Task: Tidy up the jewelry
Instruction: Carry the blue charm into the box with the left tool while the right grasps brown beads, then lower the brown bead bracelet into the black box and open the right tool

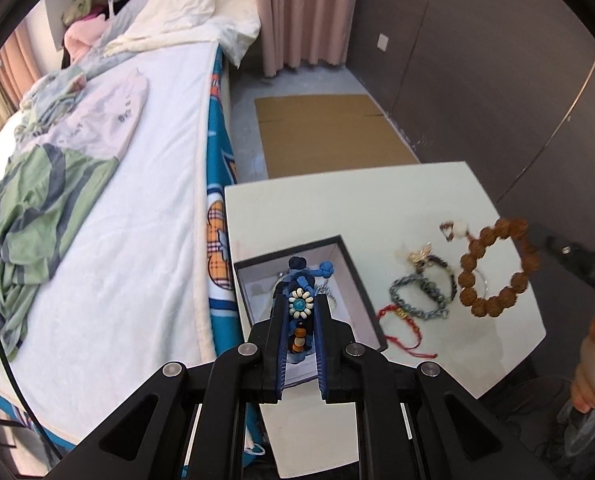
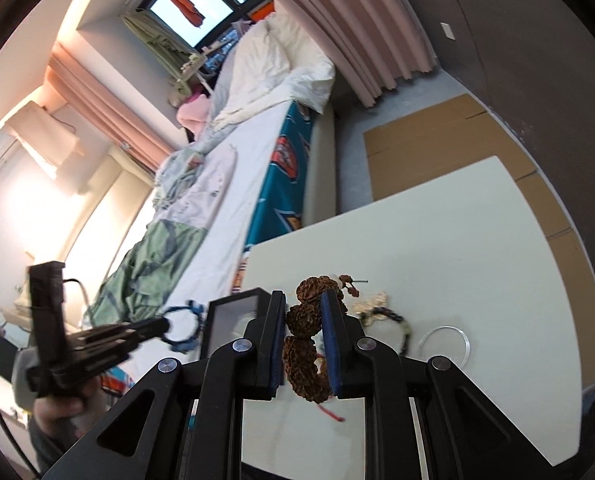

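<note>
My left gripper [image 1: 300,300] is shut on a blue cord bracelet [image 1: 300,307] with a white bead flower, held over the open black jewelry box [image 1: 361,272] on the white table [image 1: 337,208]. My right gripper [image 2: 303,300] is shut on a brown rudraksha bead bracelet [image 2: 305,344], which shows in the left wrist view [image 1: 493,268] lifted above the table's right side. On the table lie a grey chain bracelet [image 1: 417,296], a red string bracelet [image 1: 401,324] and a dark beaded bracelet with a gold charm [image 1: 429,258]. The left gripper with its blue bracelet [image 2: 183,328] shows in the right wrist view.
A bed [image 1: 117,200] with clothes runs along the table's left side. Flat cardboard [image 1: 329,132] lies on the floor beyond the table. A clear ring [image 2: 443,344] lies on the table at the right. A dark wall [image 1: 497,60] stands to the right.
</note>
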Demonstrator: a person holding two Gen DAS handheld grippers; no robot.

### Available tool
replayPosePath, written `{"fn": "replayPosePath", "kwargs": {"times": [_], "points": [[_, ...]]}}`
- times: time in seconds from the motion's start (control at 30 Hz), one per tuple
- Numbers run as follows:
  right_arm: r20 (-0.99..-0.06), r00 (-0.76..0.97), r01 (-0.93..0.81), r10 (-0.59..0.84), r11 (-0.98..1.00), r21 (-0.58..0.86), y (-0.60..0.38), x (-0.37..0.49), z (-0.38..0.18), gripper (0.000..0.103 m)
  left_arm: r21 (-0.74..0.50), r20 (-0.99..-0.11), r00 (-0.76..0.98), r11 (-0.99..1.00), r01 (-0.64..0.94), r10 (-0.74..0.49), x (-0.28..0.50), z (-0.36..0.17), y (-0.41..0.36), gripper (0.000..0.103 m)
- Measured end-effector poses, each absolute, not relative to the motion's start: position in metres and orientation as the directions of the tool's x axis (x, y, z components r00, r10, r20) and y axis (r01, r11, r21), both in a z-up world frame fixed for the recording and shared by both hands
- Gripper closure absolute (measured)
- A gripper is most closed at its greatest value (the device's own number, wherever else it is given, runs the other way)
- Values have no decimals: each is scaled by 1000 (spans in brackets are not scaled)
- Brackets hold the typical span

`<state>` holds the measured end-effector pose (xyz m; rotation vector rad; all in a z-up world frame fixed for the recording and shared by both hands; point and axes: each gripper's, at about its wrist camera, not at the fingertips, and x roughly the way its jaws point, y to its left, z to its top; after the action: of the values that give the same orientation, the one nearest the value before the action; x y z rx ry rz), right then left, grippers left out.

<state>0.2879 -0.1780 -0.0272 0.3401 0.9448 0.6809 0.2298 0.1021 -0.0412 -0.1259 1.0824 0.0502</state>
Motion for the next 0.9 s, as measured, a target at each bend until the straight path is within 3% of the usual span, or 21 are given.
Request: {"fn": "replayPosePath", "kwargs": {"times": [0.27, 0.43, 0.47, 0.5, 0.57, 0.6, 0.9], "points": [[-612, 382, -404, 692, 721, 563, -167, 289, -26, 84, -56, -916, 401, 991, -120, -3, 256, -75, 101, 91], [-606, 364, -406, 707, 706, 580, -164, 295, -30, 84, -175, -917, 383, 976, -127, -115, 275, -90, 100, 88], [-606, 361, -407, 709, 704, 582, -163, 296, -31, 84, -192, -919, 371, 974, -119, -136, 278, -93, 98, 80], [-606, 358, -407, 710, 703, 583, -161, 297, -32, 84, -196, -920, 365, 974, -117, -142, 279, -95, 98, 64], [-606, 352, -409, 713, 700, 586, -161, 298, -34, 84, -196, -911, 389, 974, -116, -137, 277, -91, 100, 42], [-606, 349, -410, 715, 698, 588, -159, 298, -34, 84, -191, -905, 406, 974, -118, -128, 274, -88, 102, 37], [-553, 314, -472, 771, 633, 614, -133, 287, -27, 84, -227, -866, 483, 962, -150, -129, 252, -61, 133, 37]]}}
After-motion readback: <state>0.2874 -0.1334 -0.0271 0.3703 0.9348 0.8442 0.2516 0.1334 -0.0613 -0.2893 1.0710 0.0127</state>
